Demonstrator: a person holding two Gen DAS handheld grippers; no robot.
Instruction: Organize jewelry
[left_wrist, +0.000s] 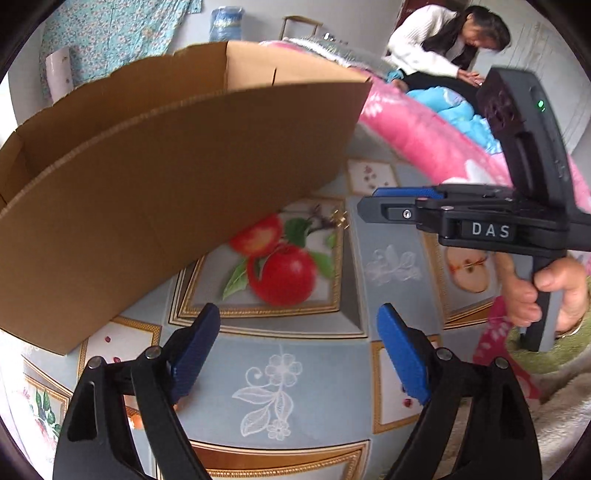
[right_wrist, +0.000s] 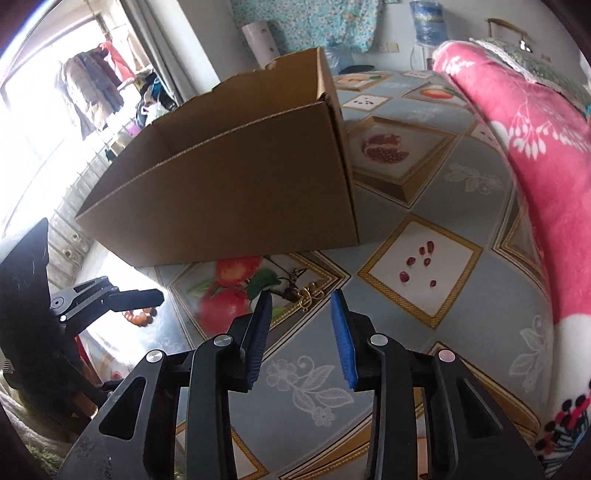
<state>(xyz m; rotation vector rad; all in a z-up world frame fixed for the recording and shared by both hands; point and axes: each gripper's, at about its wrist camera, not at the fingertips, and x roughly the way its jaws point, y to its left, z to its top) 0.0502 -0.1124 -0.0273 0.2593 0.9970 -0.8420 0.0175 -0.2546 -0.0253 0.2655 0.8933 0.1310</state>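
A small gold jewelry piece (right_wrist: 311, 293) lies on the fruit-print tablecloth just in front of an open cardboard box (right_wrist: 236, 184); it also shows in the left wrist view (left_wrist: 339, 218). My right gripper (right_wrist: 301, 314) is open, its blue fingertips either side of and just short of the gold piece. In the left wrist view the right gripper (left_wrist: 373, 206) reaches in from the right near the piece. My left gripper (left_wrist: 295, 332) is open and empty above the cloth, beside the box (left_wrist: 166, 206). A reddish bead bracelet (right_wrist: 138, 317) lies under the left gripper (right_wrist: 147, 295).
A pink flowered blanket (right_wrist: 535, 155) runs along the right of the tablecloth (right_wrist: 424, 288). A woman in white (left_wrist: 436, 44) bends over at the far side. Curtains and a roll of paper stand behind the box.
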